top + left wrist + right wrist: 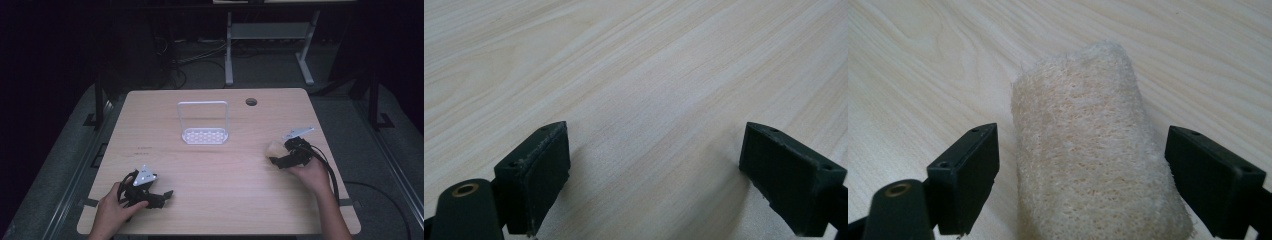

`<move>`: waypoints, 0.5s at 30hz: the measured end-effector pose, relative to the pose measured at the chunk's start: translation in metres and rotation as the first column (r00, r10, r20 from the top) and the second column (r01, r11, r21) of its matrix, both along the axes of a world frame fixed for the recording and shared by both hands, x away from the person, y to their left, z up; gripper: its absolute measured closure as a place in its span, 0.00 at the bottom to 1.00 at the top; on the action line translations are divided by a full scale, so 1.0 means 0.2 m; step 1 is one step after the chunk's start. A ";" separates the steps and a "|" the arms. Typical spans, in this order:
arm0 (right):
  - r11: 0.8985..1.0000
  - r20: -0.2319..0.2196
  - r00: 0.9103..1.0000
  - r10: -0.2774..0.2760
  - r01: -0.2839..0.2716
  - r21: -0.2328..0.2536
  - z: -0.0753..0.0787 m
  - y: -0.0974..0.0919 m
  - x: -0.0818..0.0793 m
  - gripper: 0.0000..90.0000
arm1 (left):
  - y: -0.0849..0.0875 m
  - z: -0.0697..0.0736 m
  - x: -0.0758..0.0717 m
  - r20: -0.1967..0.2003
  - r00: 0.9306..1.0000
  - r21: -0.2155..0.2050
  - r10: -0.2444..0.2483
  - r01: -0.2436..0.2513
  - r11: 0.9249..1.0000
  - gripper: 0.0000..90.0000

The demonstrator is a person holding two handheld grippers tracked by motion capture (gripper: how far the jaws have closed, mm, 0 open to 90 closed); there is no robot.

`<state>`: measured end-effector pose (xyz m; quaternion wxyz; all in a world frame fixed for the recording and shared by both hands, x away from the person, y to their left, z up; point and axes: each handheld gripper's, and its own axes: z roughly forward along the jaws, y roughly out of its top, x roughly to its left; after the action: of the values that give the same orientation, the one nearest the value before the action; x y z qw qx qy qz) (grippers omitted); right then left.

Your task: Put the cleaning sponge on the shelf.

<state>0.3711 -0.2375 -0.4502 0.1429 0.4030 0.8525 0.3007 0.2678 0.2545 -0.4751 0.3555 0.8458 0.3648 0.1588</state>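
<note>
A pale, fibrous loofah sponge [1088,145] lies on the wooden table [215,170], at the table's right side [274,148] in the high view. My right gripper [1083,170] is open around it, one jaw on each side with a gap to the sponge on both. It sits by the person's right hand [280,157]. My left gripper [654,170] stands open over bare wood near the front left of the table [162,197], nothing between its jaws.
A white wire rack with a perforated base [204,124] stands upright at the table's middle back. A round cable hole [251,102] sits behind it to the right. A desk frame [267,45] and cables lie on the dark floor beyond.
</note>
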 end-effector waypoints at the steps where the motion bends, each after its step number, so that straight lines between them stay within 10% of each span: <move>1: 1.000 0.000 1.000 -0.003 0.003 -0.002 0.00 0.00 0.00 0.18 | 0.00 0.00 0.00 0.000 1.000 0.000 0.000 0.000 1.000 0.13; 15: 1.000 0.010 1.000 -0.006 0.006 -0.018 -0.01 -0.01 -0.01 0.33 | 0.00 0.00 0.00 0.000 1.000 0.000 0.000 0.000 1.000 0.14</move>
<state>0.3688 -0.2404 -0.4512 0.1516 0.4027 0.8532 0.2948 0.2678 0.2545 -0.4751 0.3555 0.8458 0.3648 0.1588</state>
